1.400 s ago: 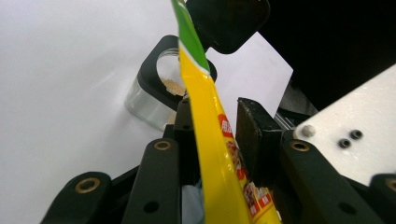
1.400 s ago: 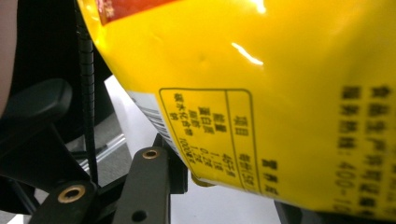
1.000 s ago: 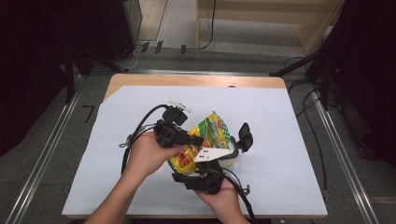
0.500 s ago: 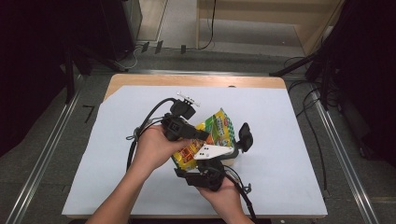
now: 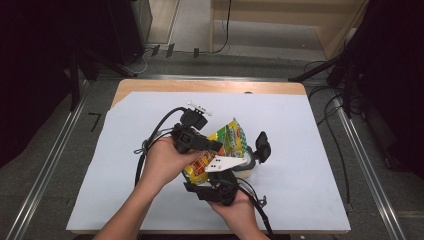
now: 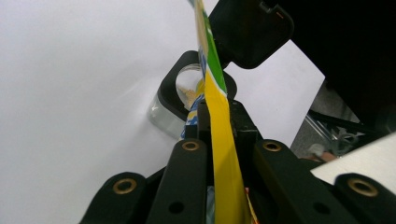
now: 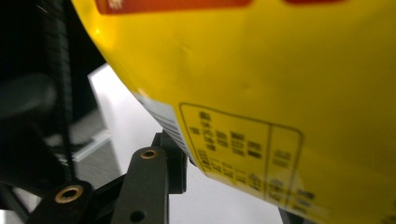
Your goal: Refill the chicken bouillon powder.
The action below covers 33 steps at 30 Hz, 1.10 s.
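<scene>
Two grippers met over the middle of the bench, both working one yellow-and-green snack bag held above a clear glass jar. The left gripper, seen along its own jaws, was pressed together on the bag's flattened edge, the foil running straight up between the two black jaws. The right gripper came in from the near side beneath the bag; its own camera was almost covered by the bag's yellow printed back, and whether its jaws were pinching the bag could not be told. The jar stood on the white sheet just beyond the left gripper, its mouth open and its black hinged lid swung up behind it; a few pale pieces appeared to lie inside. The bag hung tilted over that mouth.

Judged risk: the bag's opening was not clearly centred over the jar, so further tipping could spill contents onto the sheet. A pull by both grippers in opposite directions could also tear the foil or knock the light jar over.
</scene>
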Available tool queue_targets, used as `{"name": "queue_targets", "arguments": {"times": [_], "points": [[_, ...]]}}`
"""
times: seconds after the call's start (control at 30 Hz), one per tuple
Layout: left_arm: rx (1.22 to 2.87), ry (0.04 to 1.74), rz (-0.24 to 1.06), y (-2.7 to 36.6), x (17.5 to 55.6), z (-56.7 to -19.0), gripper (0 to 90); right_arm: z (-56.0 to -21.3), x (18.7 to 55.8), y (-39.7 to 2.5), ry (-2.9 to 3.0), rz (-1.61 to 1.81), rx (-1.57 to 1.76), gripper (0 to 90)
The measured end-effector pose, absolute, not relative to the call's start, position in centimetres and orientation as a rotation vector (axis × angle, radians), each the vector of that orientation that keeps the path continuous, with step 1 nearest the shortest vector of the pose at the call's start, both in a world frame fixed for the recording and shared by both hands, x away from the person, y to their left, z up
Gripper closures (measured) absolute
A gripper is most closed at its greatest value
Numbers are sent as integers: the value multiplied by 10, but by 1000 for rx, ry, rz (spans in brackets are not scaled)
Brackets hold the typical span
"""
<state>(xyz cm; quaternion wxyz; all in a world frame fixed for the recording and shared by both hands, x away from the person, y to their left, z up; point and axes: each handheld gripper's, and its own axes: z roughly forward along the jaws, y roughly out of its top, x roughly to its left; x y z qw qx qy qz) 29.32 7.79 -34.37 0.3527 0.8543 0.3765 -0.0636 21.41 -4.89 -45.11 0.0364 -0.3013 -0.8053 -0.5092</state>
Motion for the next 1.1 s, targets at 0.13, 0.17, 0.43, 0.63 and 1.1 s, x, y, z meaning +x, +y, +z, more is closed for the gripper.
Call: {"name": "queue_targets", "arguments": {"times": [0.13, 0.17, 0.43, 0.63, 1.1], "points": [[2207, 951, -164, 75, 295, -343, 821, -449, 215, -51, -2419, -1596, -914, 660], [2207, 944, -166, 74, 295, -342, 813, -449, 215, -52, -2406, -1602, -912, 660], [2219, 943, -166, 67, 300, -341, 809, -445, 217, -57, -2368, -1600, -915, 652], [2234, 930, -163, 62, 303, -342, 842, -445, 218, -57, -2398, -1590, -917, 631], [2196, 902, -228, 61, 308, -342, 803, -444, 218, -62, -2404, -1605, -932, 671]]}}
